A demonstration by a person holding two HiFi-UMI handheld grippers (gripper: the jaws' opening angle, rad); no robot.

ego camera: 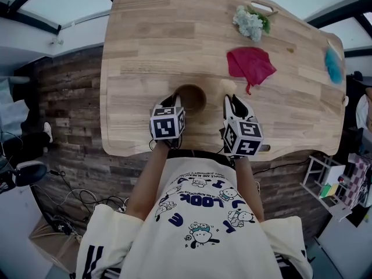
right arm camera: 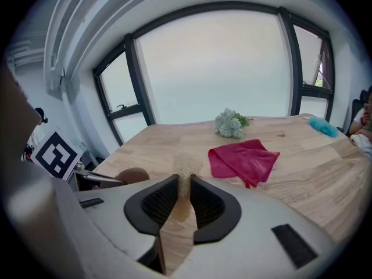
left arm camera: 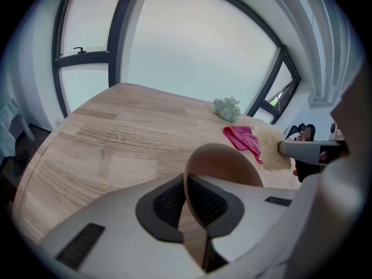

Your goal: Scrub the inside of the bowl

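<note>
Left gripper [left arm camera: 187,197] is nearly shut, pinching the bowl [left arm camera: 225,163] rim; only its own view shows that. Right gripper [right arm camera: 183,199] clamps the beige scrubber [right arm camera: 185,168], hidden in head view. Bowl is between the grippers, near the table [ego camera: 145,45] front edge.

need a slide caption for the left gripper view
Left gripper shut on the rim of the brown bowl, tan scrub pad beside it, red cloth beyond.
</note>
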